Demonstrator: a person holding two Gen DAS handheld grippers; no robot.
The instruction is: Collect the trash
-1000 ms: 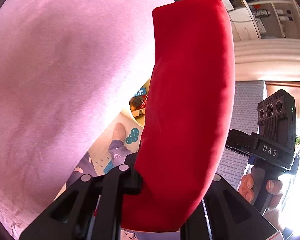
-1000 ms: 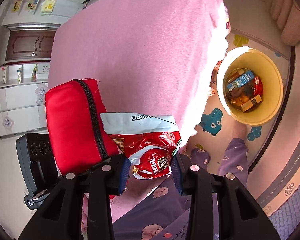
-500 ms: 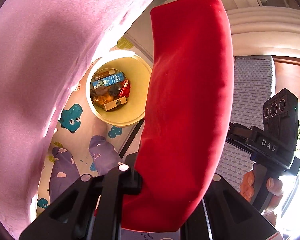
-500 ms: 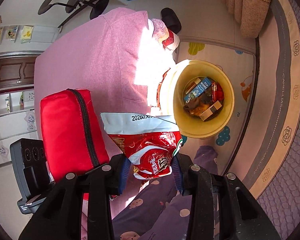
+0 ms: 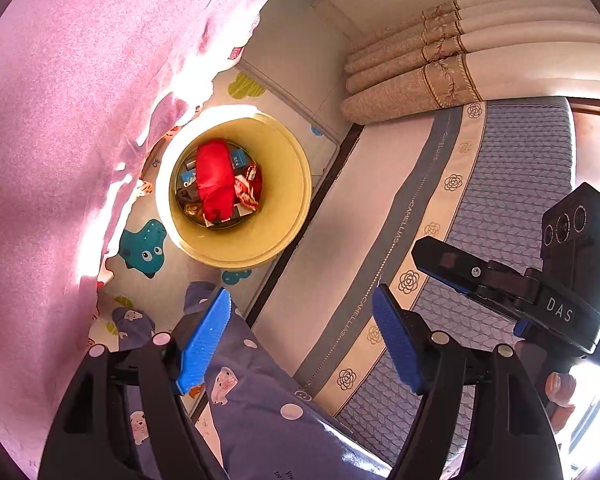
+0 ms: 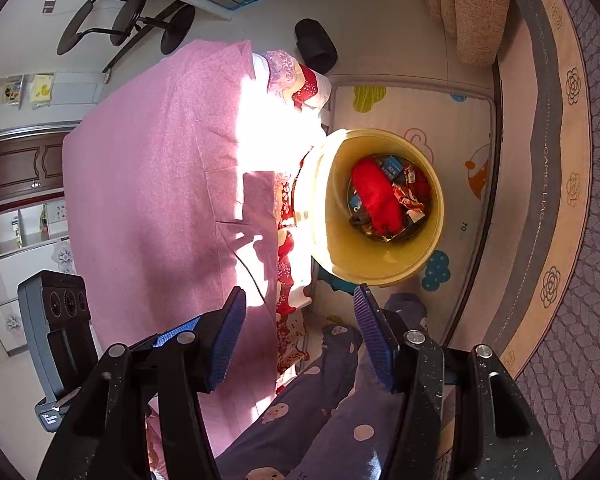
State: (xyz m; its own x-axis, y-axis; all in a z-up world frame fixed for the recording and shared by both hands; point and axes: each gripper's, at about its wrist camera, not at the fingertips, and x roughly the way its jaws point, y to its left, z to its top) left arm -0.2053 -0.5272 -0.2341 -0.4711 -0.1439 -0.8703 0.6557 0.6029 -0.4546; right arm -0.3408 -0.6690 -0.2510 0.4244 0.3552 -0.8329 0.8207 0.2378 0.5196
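Observation:
A yellow bin [image 5: 284, 216] stands on the play mat below both grippers; it also shows in the right wrist view [image 6: 436, 216]. Inside lie a red pouch [image 5: 214, 180] [image 6: 376, 196], a red and white snack bag [image 5: 248, 190] [image 6: 410, 196], blue cartons and other wrappers. My left gripper [image 5: 302, 336] is open and empty, high above the floor, short of the bin. My right gripper [image 6: 300, 334] is open and empty, also above and short of the bin. The right gripper's body shows in the left wrist view [image 5: 540, 292].
A pink-covered table [image 6: 160, 184] lies left of the bin [image 5: 60, 140]. A grey patterned mattress [image 5: 500, 200] and folded curtains [image 5: 440, 80] are on the right. The person's legs in purple pyjamas [image 6: 332, 420] are below the grippers. An office chair [image 6: 132, 24] stands far off.
Both grippers have opened. The red pouch left the left gripper and the snack bag left the right; both now lie in the yellow bin.

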